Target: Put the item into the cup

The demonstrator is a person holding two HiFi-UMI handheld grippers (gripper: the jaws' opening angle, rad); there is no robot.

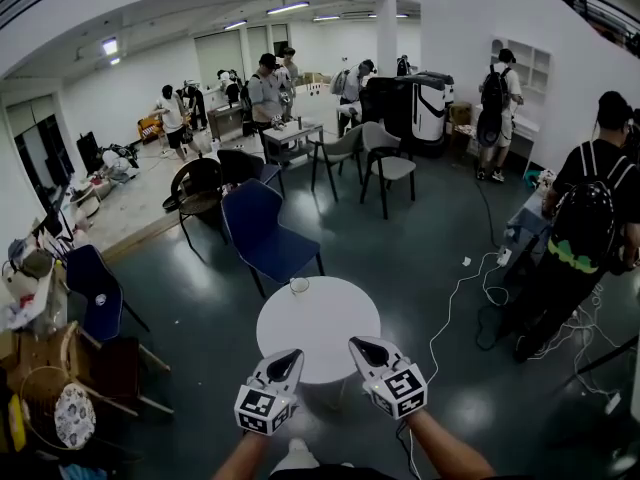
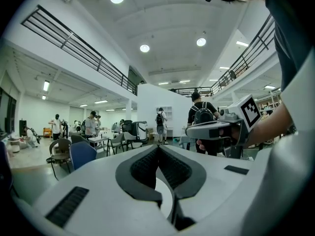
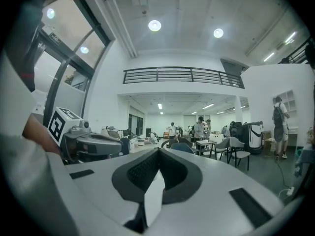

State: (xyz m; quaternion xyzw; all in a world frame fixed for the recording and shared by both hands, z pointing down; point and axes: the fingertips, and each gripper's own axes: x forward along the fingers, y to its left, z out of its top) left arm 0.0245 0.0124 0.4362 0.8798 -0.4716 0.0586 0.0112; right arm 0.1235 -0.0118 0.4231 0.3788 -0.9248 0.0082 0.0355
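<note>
Above the near edge of the round white tabletop (image 1: 320,330), the left tongs (image 1: 288,358) and the right tongs (image 1: 362,347) are both closed and empty, side by side, probably just waiting, while the cup (image 1: 299,285) stands at the far edge and no item is visible.

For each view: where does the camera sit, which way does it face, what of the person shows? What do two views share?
Head view: on the head, facing forward and down at table and cup; forearms, left gripper and right gripper show.
Left gripper view: on the left gripper, along its shut jaws toward chairs; the right gripper shows.
Right gripper view: on the right gripper, along its shut jaws; the left gripper shows.
Shared: both gripper views show chairs.
</note>
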